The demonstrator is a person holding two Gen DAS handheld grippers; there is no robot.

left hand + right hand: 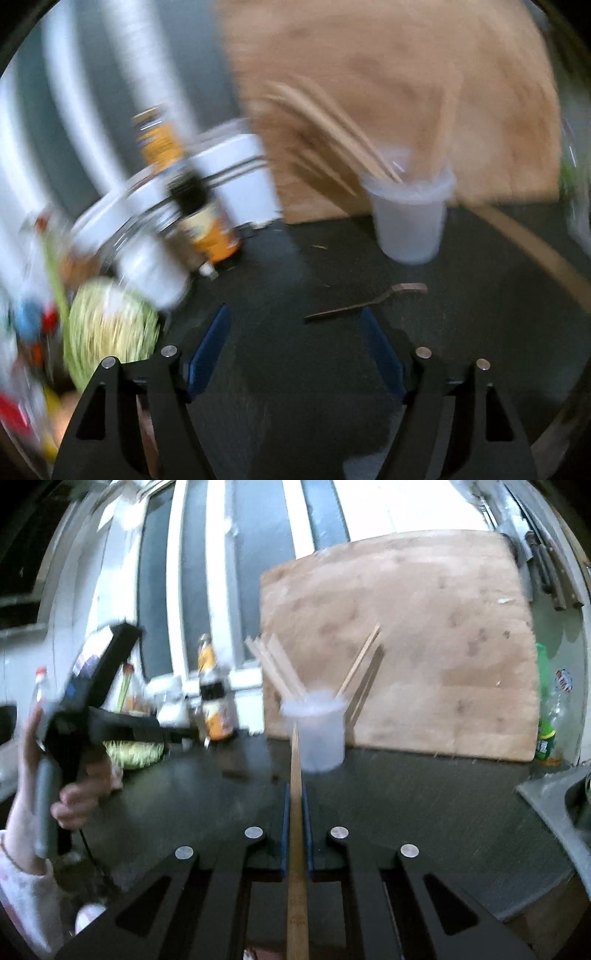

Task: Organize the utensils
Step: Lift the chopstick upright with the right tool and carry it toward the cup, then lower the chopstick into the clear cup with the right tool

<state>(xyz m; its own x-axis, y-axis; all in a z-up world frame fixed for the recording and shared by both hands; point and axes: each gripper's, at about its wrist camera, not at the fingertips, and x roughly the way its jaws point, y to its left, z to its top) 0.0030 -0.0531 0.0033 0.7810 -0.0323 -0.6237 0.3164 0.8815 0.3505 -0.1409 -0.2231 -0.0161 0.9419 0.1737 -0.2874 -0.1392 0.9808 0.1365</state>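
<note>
The right gripper has its jaws clamped on a wooden chopstick pointing ahead toward the translucent cup, while the left gripper jaws stand apart, empty, above the dark bench.

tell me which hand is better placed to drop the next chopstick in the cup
Right. The right gripper is shut on a chopstick aimed at the cup; the left gripper is open and empty.

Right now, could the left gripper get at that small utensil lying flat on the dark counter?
Probably yes. The left gripper is open and empty, and the utensil lies just ahead of its fingertips on bare counter, with nothing between. The cup stands farther back.
</note>
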